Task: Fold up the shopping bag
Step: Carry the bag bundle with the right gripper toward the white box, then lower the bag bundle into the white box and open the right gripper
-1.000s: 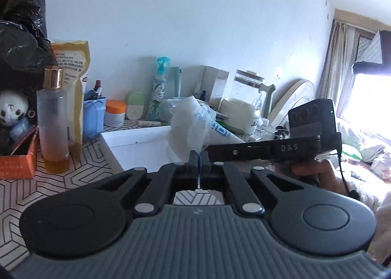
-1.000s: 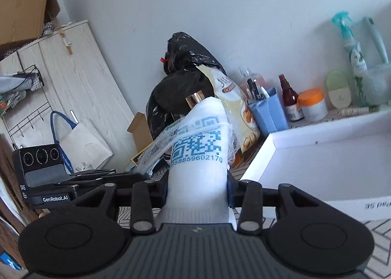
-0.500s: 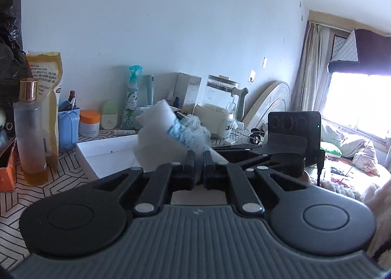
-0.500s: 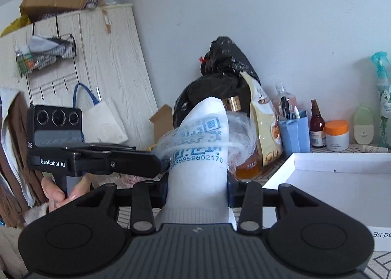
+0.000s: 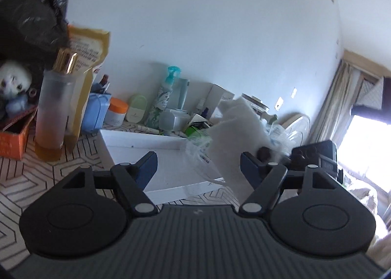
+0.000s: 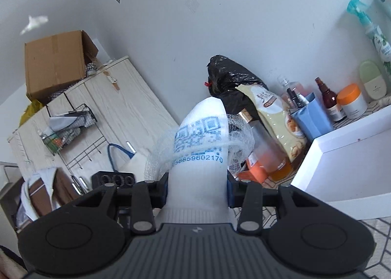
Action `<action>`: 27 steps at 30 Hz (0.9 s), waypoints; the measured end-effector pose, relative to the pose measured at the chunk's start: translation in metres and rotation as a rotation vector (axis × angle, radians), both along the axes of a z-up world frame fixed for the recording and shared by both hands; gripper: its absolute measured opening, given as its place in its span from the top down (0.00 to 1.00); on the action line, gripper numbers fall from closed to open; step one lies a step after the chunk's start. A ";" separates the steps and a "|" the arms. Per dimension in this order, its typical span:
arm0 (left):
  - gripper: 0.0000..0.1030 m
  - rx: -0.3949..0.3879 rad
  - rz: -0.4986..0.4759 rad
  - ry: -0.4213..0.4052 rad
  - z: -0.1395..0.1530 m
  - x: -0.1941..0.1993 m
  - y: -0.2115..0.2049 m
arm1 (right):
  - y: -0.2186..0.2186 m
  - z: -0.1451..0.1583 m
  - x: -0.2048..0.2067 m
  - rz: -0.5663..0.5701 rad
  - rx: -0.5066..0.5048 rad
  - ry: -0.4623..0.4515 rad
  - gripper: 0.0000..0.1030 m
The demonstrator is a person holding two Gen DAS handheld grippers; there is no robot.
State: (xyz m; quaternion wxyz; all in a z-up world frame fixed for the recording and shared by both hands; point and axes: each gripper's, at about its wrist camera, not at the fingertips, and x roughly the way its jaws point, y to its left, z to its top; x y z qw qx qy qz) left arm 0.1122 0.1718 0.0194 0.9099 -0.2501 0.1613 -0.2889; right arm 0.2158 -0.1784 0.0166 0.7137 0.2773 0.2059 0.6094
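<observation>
Right tool (image 6: pixel 197 190) clamped tight on white folded shopping bag with blue QR print (image 6: pixel 199 157), held up off table, mesh netting wrapped round its middle. Left tool (image 5: pixel 198 163) spread wide, nothing gripped; bag just ahead, bit blurry, looks untouched. Behind: white rectangular box (image 5: pixel 136 143) on hexagon-patterned table (image 5: pixel 31 179).
</observation>
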 end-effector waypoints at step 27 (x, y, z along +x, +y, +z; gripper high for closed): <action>0.80 0.088 -0.090 0.161 -0.028 0.020 -0.026 | -0.008 0.005 -0.013 -0.327 -0.193 -0.193 0.59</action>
